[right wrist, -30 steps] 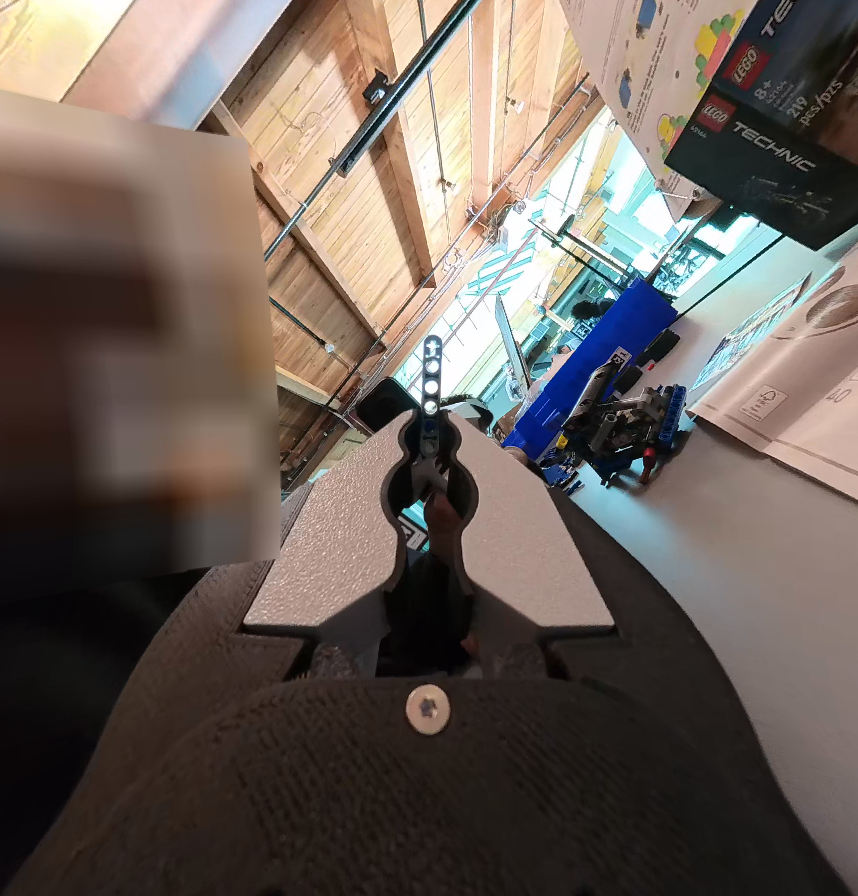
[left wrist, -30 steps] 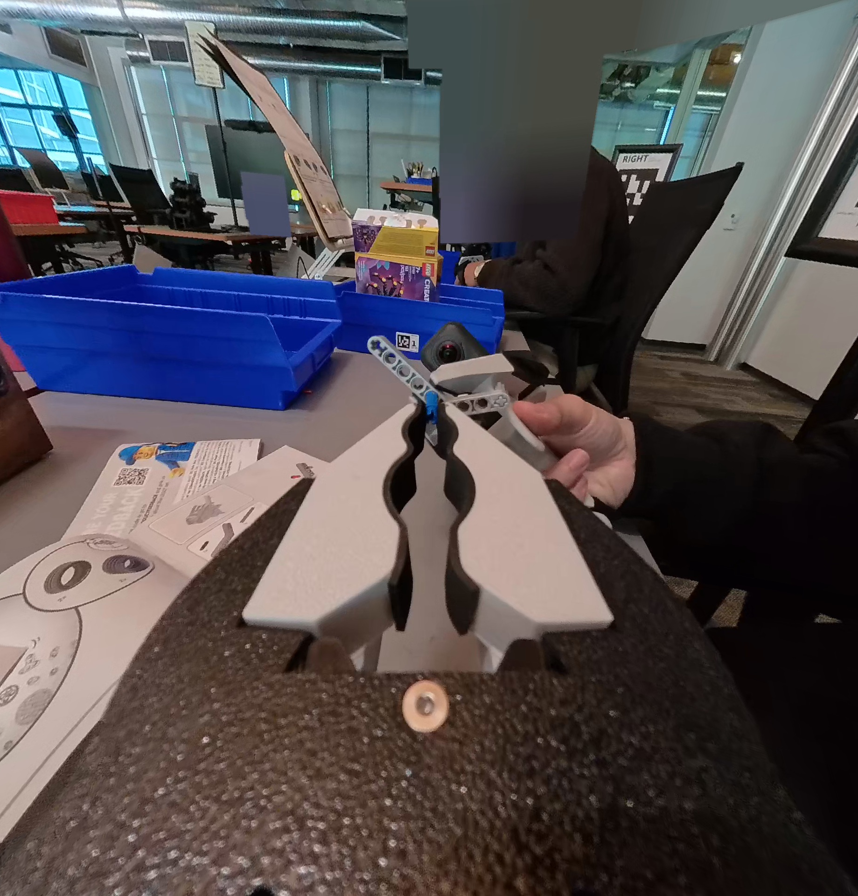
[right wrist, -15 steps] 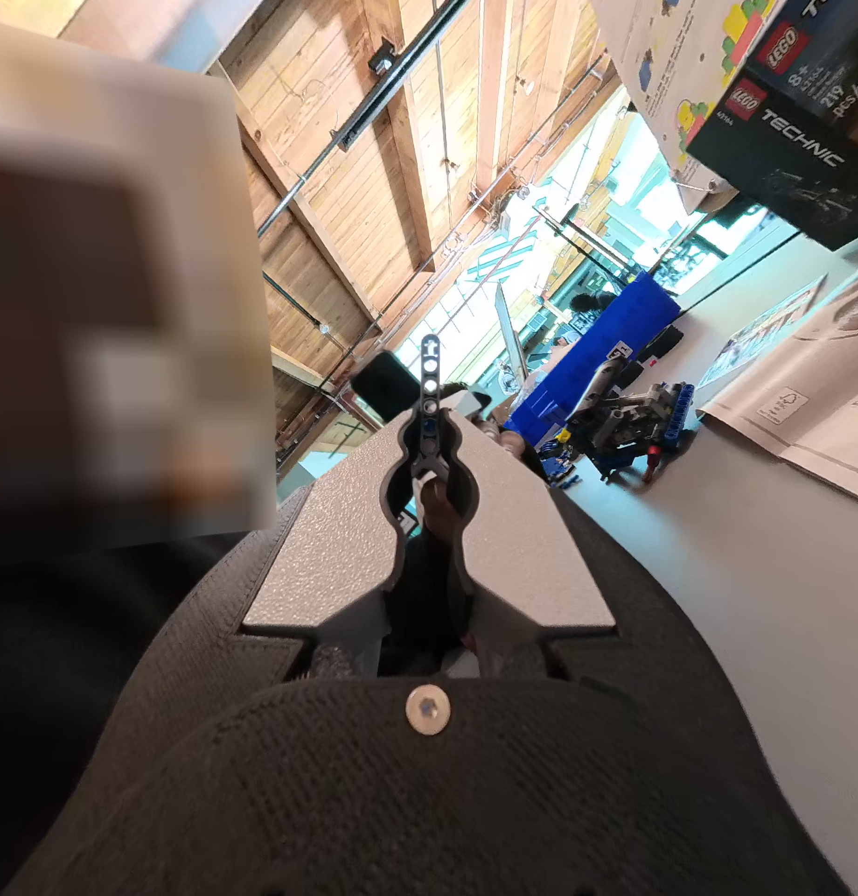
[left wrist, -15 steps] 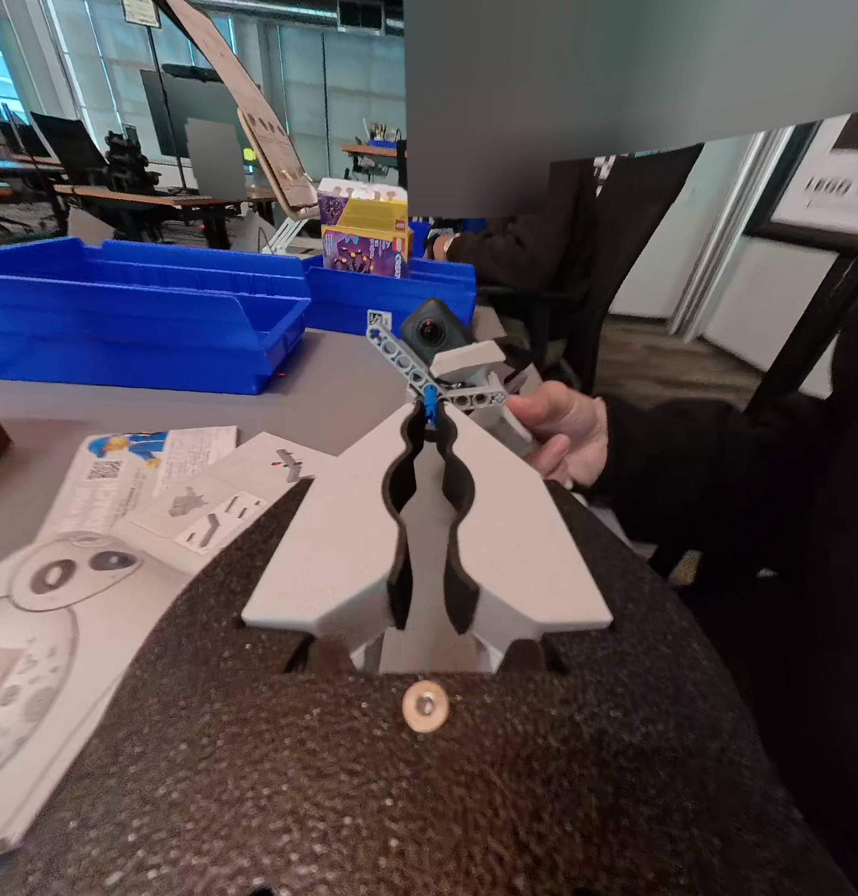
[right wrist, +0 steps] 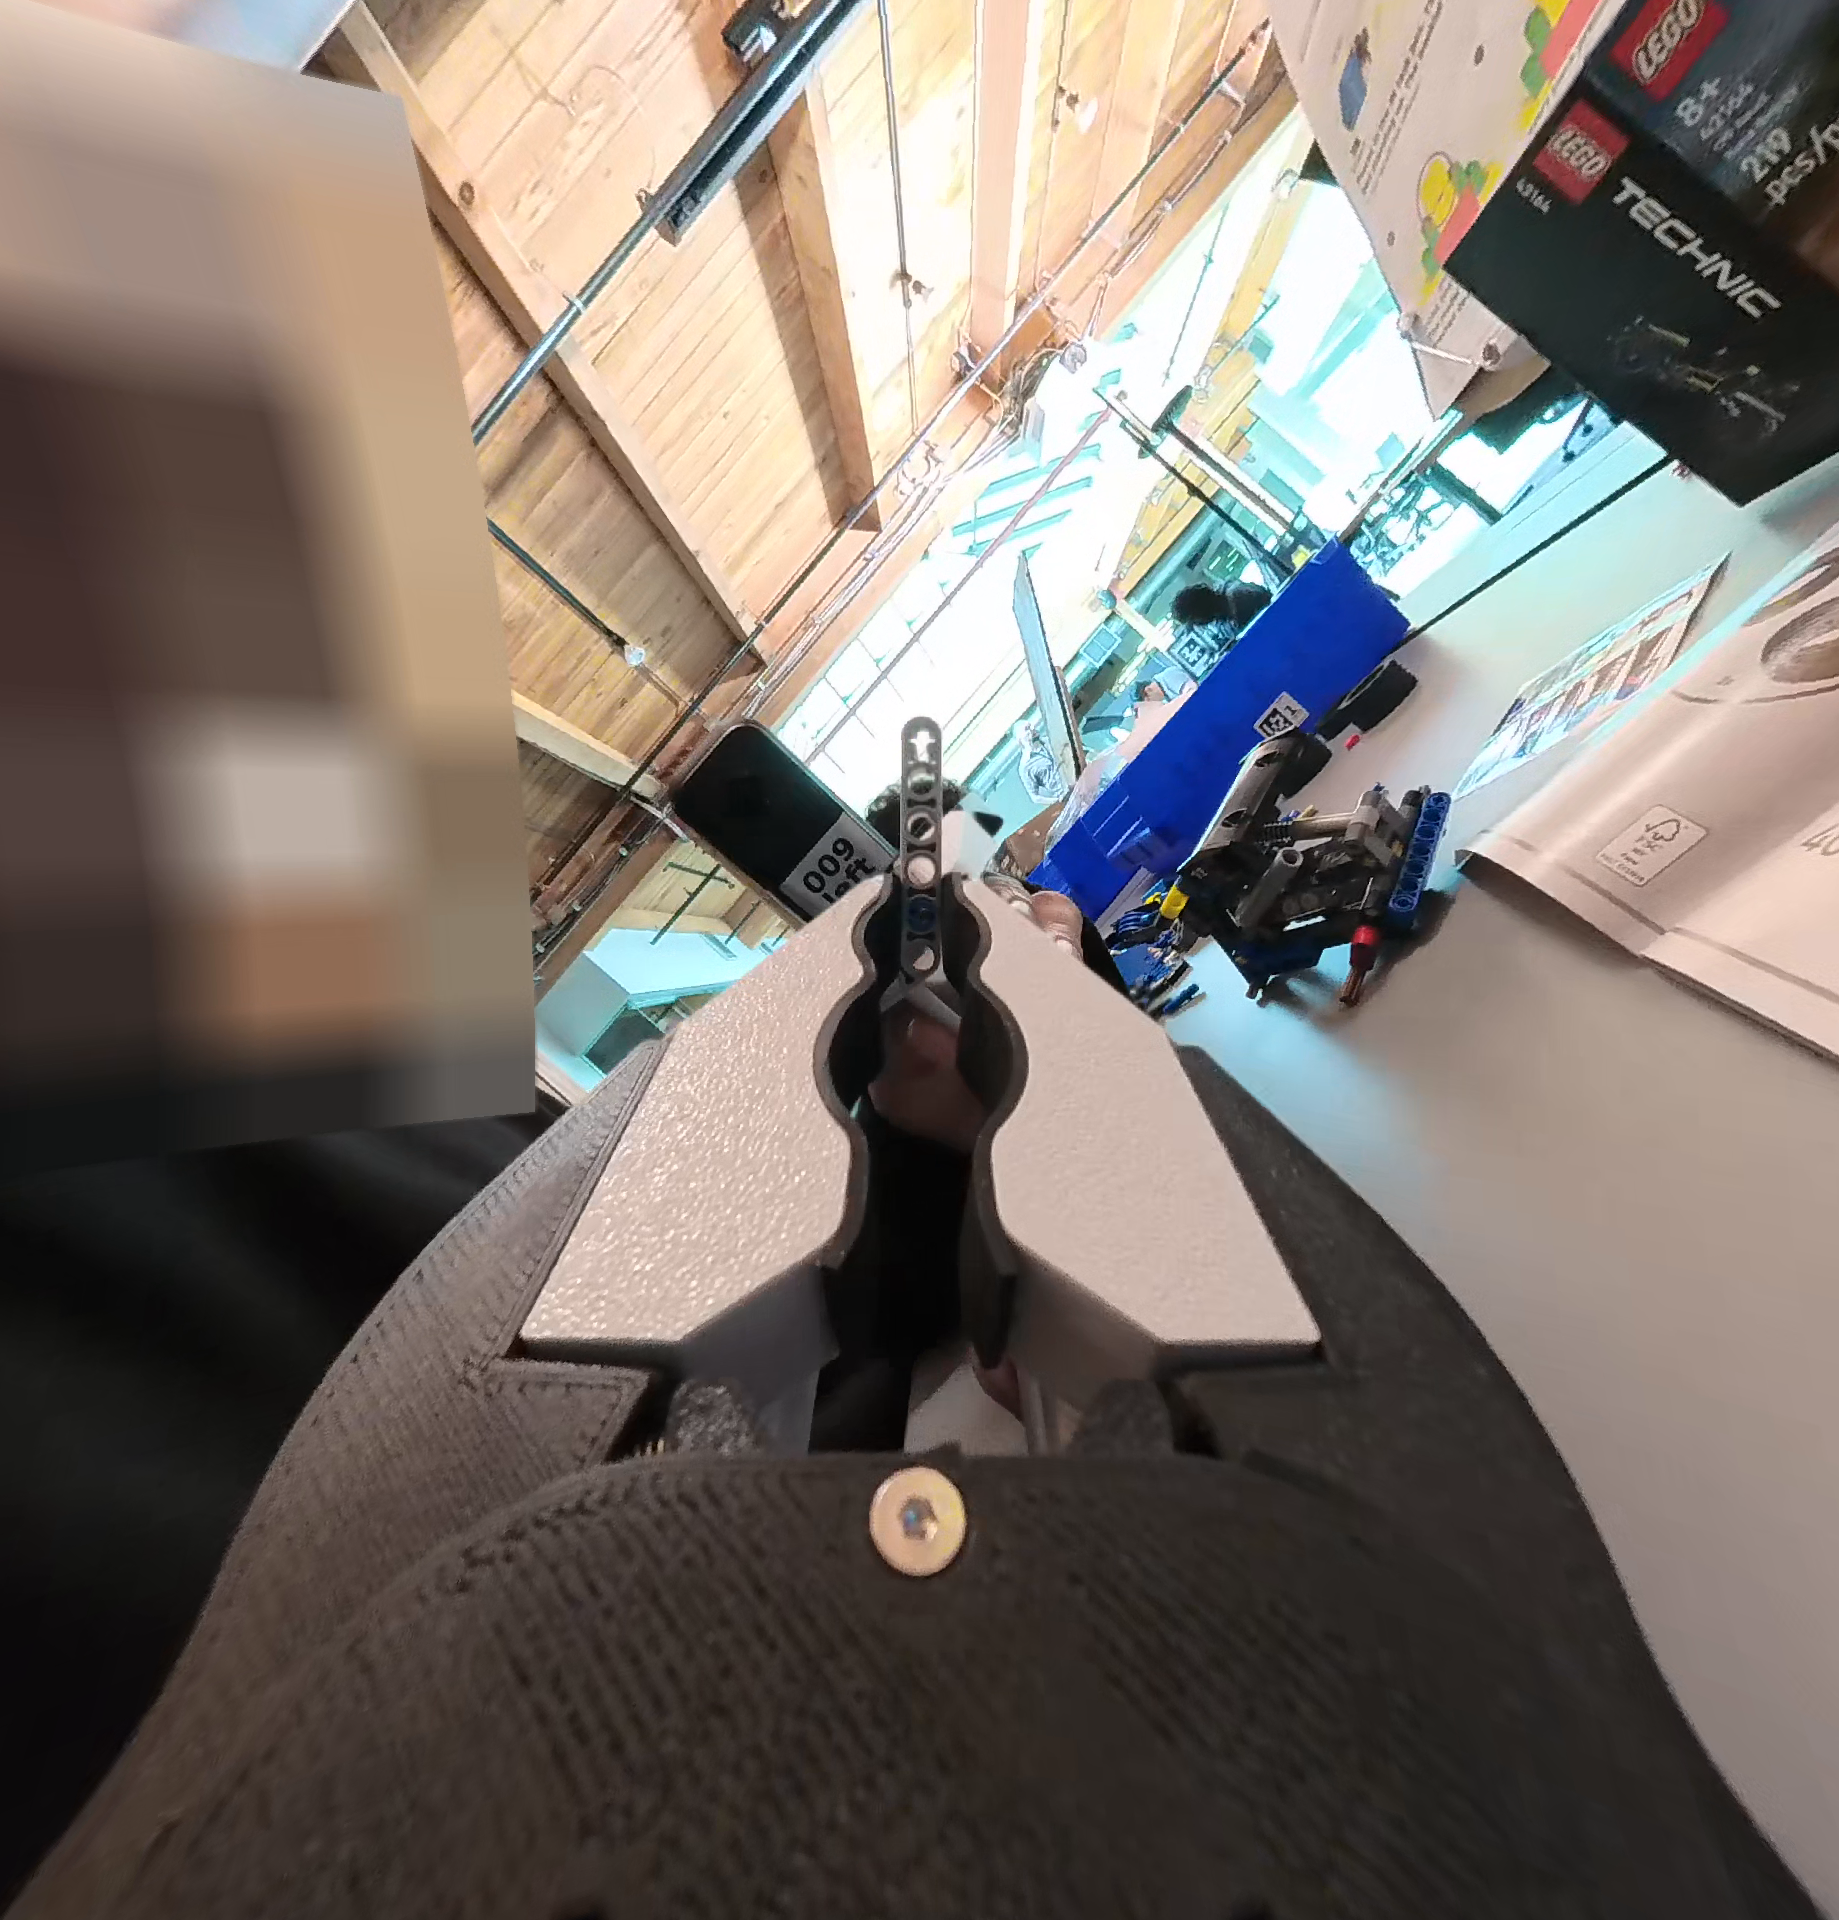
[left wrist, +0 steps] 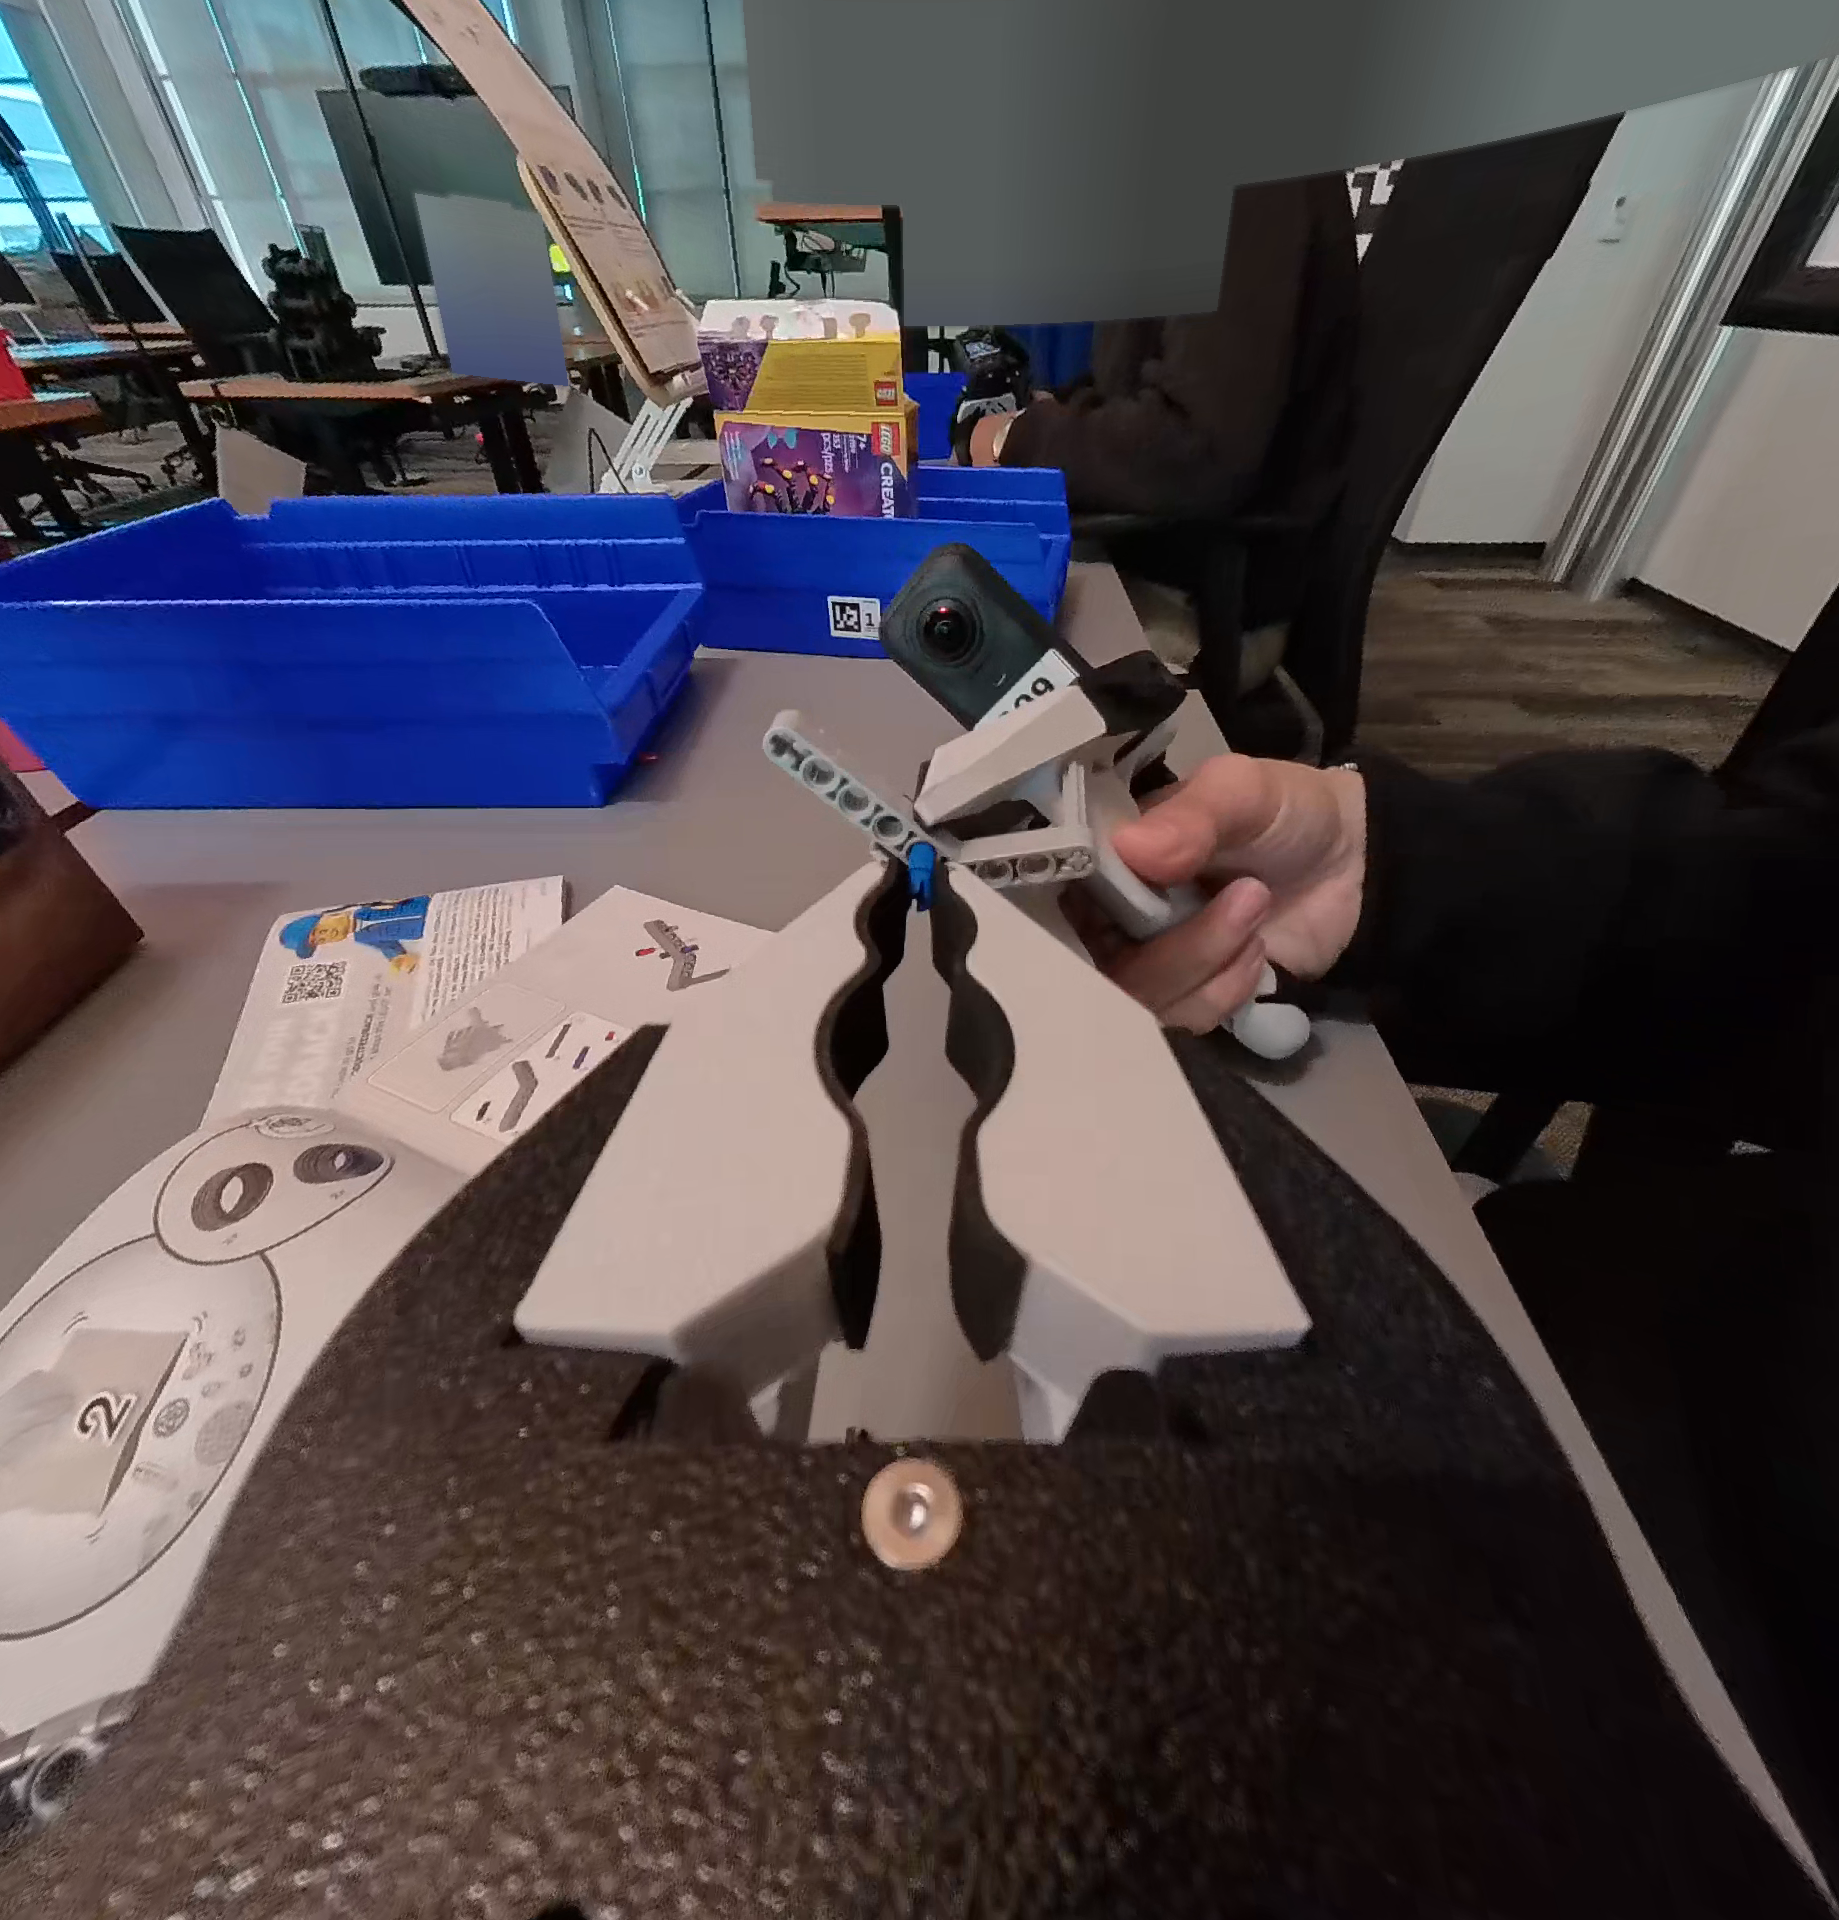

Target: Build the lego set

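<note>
The left gripper [left wrist: 921,891] is pressed together on a small blue pin [left wrist: 921,871], pinched at the fingertips. The right gripper [right wrist: 921,914] is closed on a grey perforated beam [right wrist: 920,831], which projects beyond its fingertips. In the left wrist view, the right gripper [left wrist: 972,805], held by a hand [left wrist: 1242,883], meets the left gripper above the table's right edge; the blue pin touches the grey perforated beam [left wrist: 842,795] at its bend. A partly built dark model [right wrist: 1310,883] stands on the grey table [right wrist: 1517,1247] beside a blue bin [right wrist: 1227,727]. Instruction sheets [left wrist: 416,997] lie on the table [left wrist: 686,831] near the left gripper. Two blue bins [left wrist: 323,665] line the table's far edge.
</note>
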Available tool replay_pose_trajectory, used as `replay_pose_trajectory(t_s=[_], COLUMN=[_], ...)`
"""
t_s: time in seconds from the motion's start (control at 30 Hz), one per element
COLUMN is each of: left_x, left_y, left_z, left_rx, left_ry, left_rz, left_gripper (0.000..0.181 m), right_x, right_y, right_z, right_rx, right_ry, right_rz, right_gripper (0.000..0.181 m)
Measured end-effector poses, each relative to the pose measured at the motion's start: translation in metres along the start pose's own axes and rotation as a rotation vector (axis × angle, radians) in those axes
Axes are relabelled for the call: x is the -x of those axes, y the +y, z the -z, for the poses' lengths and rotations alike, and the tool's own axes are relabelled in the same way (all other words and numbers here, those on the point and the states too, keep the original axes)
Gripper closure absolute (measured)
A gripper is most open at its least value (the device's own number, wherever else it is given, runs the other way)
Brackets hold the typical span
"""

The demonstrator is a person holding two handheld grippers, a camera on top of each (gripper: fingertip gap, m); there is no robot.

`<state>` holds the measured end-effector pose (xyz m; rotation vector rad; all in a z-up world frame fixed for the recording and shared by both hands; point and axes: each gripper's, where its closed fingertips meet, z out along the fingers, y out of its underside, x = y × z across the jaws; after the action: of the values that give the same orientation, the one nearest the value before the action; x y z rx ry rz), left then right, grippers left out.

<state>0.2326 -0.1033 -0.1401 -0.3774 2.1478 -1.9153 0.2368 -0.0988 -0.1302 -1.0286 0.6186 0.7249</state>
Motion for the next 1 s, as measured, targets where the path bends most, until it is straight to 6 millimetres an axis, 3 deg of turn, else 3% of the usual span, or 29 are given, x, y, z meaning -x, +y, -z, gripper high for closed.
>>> replay_pose_trajectory(t_s=[0.03,0.3,0.5,0.53,0.8,1.0], left_x=[0.0,0.004,0.001,0.003,0.005,0.002], left_y=[-0.001,-0.013,-0.006,-0.006,0.001,0.0], left_z=[-0.001,0.009,0.01,0.01,0.014,0.012], left_rx=[-0.008,-0.1,-0.053,-0.05,0.024,-0.001], left_ry=[-0.006,-0.066,-0.046,-0.058,-0.055,0.003], left_rz=[-0.006,-0.058,-0.078,-0.087,-0.145,-0.048], left_gripper=[0.179,0.18,0.172,0.179,0.18,0.18], right_x=[0.0,0.001,0.002,0.002,-0.002,0.001], right_y=[-0.001,-0.004,-0.003,-0.002,0.002,0.003], right_z=[0.0,-0.003,-0.003,-0.003,-0.006,-0.004], right_rx=[-0.009,-0.041,-0.032,-0.028,-0.001,0.009], right_ry=[-0.001,-0.019,-0.027,-0.027,0.005,-0.012], right_rz=[0.006,0.009,0.005,0.007,0.015,-0.003], right_gripper=[0.175,0.175,0.175,0.175,0.175,0.174])
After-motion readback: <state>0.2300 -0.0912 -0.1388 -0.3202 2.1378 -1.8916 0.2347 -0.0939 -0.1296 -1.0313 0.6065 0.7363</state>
